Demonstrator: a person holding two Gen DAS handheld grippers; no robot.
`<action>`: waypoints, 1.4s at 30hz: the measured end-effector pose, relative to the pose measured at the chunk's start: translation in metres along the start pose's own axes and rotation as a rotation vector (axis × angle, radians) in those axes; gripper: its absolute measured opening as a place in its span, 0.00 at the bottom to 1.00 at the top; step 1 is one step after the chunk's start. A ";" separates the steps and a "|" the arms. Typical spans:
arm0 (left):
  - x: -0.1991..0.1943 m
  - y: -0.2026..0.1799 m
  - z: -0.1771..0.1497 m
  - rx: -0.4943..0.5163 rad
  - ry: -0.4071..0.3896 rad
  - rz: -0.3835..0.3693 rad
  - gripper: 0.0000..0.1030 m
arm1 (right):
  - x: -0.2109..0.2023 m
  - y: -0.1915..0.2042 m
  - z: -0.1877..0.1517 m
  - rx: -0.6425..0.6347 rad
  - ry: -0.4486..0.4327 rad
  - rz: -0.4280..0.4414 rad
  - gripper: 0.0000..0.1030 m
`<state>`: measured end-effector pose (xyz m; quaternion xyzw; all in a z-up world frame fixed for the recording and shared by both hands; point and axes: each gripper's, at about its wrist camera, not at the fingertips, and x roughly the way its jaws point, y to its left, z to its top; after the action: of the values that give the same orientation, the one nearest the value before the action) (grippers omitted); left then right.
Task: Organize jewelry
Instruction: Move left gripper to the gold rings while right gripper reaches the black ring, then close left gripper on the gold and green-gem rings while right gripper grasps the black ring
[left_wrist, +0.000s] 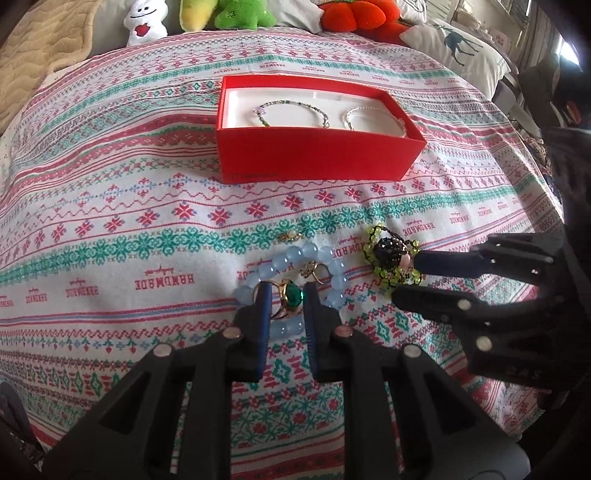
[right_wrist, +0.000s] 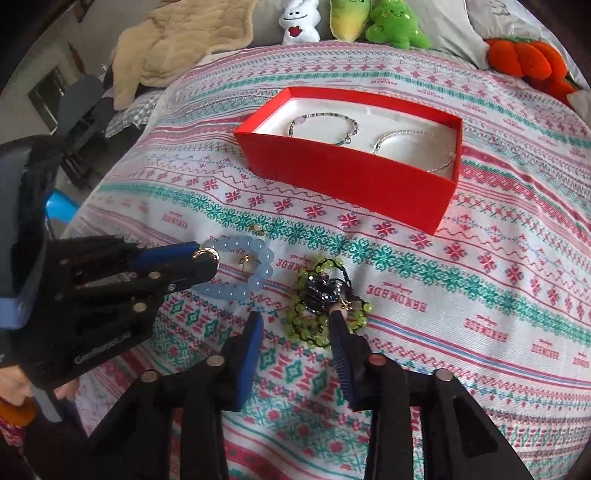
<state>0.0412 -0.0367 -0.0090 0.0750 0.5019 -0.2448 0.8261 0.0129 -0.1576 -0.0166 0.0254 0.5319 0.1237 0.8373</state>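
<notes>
A red box (left_wrist: 314, 151) with white lining stands on the patterned cloth and holds a beaded bracelet (left_wrist: 291, 110) and a silver chain (left_wrist: 373, 114). My left gripper (left_wrist: 286, 295) is shut on a gold ring with a green stone (left_wrist: 290, 295), inside a pale blue bead bracelet (left_wrist: 295, 258). A second gold ring (left_wrist: 314, 273) and a small earring (left_wrist: 290, 235) lie close by. My right gripper (right_wrist: 295, 325) is open, its right finger against a green and black beaded piece (right_wrist: 321, 299). The box (right_wrist: 351, 173) and the blue bracelet (right_wrist: 251, 266) show in the right view too.
Plush toys (left_wrist: 225, 14) and an orange plush (left_wrist: 354, 14) line the far edge. A deer-print pillow (left_wrist: 454, 51) lies at the back right, a beige blanket (right_wrist: 184, 40) at the back left. The cloth (left_wrist: 110, 184) covers the whole surface.
</notes>
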 end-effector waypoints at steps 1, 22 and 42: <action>-0.001 0.001 -0.001 0.000 -0.003 -0.001 0.18 | 0.003 -0.001 0.002 0.011 0.003 0.002 0.31; 0.002 -0.010 -0.016 0.102 -0.032 -0.023 0.45 | 0.013 -0.018 0.017 0.104 -0.011 -0.007 0.24; 0.010 -0.003 -0.006 0.044 0.017 0.003 0.18 | -0.019 -0.025 0.019 0.118 -0.051 0.021 0.24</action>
<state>0.0389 -0.0407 -0.0204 0.0959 0.5033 -0.2541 0.8203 0.0269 -0.1847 0.0041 0.0836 0.5165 0.1001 0.8463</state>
